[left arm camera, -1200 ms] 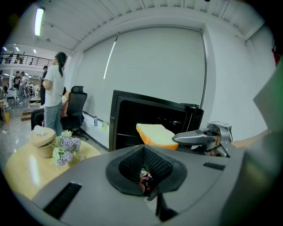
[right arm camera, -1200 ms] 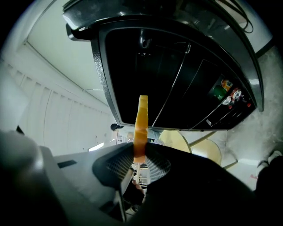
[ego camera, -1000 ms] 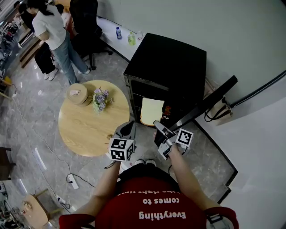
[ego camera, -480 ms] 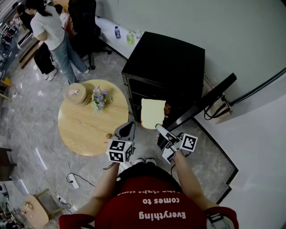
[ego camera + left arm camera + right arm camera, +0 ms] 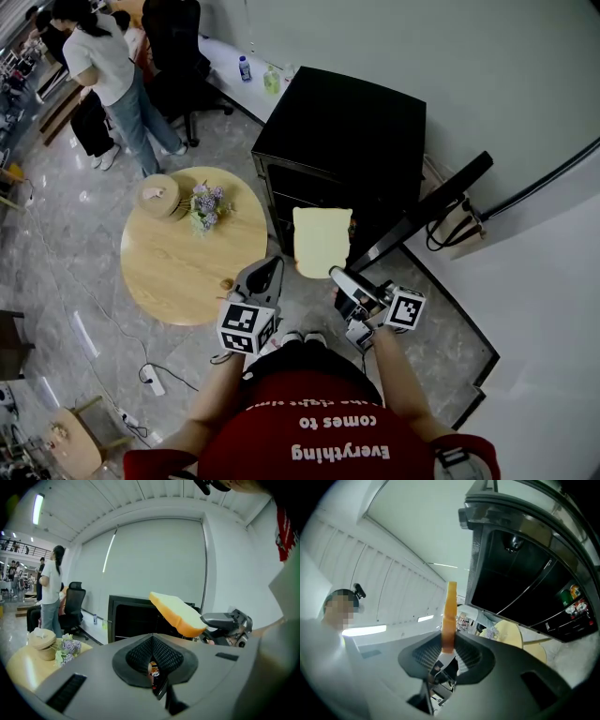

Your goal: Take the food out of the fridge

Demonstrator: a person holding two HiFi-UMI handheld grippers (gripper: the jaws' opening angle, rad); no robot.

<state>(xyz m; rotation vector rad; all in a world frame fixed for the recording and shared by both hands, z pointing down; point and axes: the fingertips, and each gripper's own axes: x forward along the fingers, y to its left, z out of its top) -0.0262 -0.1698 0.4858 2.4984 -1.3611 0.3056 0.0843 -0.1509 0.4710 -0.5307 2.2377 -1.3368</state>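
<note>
Already the pale square bread slice with an orange crust point(image 5: 322, 241) hangs outside the small black fridge point(image 5: 342, 122), pinched edgewise in the right gripper point(image 5: 336, 275), while the left gripper point(image 5: 267, 274) is pressed together and empty, so setting the slice down probably remains.

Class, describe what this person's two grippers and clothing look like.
The left gripper and right gripper are grey shells with dark, ribbed fingers; each carries a white cube with black square markers. The person wears a red shirt with white lettering.

Round wooden table point(image 5: 178, 272) bears flowers point(image 5: 204, 204) and basket point(image 5: 157, 197).
</note>
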